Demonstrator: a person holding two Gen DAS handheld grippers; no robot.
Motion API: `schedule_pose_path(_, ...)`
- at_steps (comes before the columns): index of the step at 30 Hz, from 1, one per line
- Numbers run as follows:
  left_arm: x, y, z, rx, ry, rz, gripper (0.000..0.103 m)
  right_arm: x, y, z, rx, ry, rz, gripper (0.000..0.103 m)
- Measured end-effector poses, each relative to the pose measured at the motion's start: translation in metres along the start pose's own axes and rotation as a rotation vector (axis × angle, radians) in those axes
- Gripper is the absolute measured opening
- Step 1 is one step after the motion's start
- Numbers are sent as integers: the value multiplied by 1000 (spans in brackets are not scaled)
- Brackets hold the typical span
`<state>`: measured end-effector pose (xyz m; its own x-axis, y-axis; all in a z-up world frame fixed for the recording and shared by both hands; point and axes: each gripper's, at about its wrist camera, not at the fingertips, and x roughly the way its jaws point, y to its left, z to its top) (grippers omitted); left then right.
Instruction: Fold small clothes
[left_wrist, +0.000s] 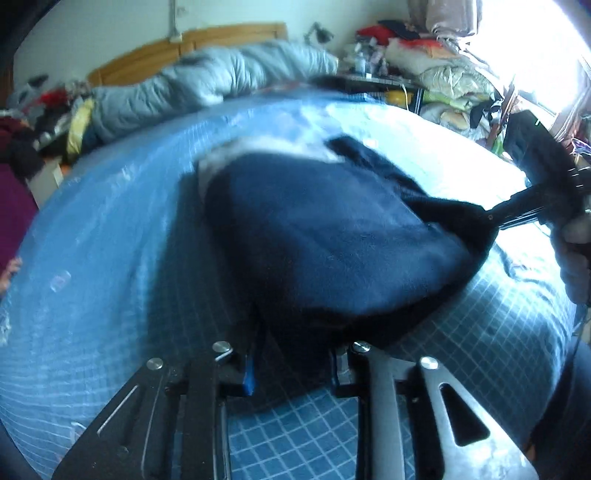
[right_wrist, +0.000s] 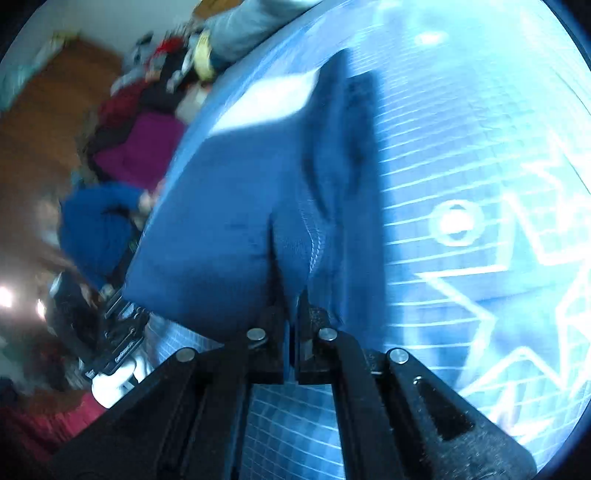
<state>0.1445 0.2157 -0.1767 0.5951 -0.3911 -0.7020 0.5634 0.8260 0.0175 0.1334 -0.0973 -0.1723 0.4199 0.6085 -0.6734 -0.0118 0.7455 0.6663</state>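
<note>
Dark navy fleece garment (left_wrist: 317, 236) is lifted off the bed with the light-blue grid-pattern sheet (left_wrist: 110, 258), held between both grippers, roughly mid-bed, its far end with a whitish patch drooping toward the sheet. Left gripper (left_wrist: 291, 365): jaws closed down on the garment's near hem, fabric bunched between them, only a narrow gap showing. Right gripper (right_wrist: 293, 325): jaws nearly touching, pinching a seamed fold of the same garment; in the left wrist view it (left_wrist: 491, 218) comes in from the bed's right edge, gripping the cloth's right corner, with a hand (left_wrist: 576, 236) on its handle. Garment is stretched taut between the two grips, casting a shadow on the sheet. White star and circle outline prints (right_wrist: 458, 221) on the sheet sit right of the garment in the right wrist view. Rolled grey duvet (left_wrist: 221, 81) lies along the bed's far edge against the wooden headboard (left_wrist: 155, 51); piled clothes (left_wrist: 424, 55) beyond the far right corner. Both views motion-blurred.
</note>
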Motion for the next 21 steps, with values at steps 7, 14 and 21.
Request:
schedule_pose_path(7,22,17,-29,52,175,-59,32,13,-12,-3,4,37,-13,0)
schedule_pose_path(14,-81,47,-18,-130,-56,-202,22,-9,-6,-10,-43,2,-11,0)
schedule_pose_path(21,21,24,20,48,43,-109,30,-6,-20,-14,-33,12,-52,0)
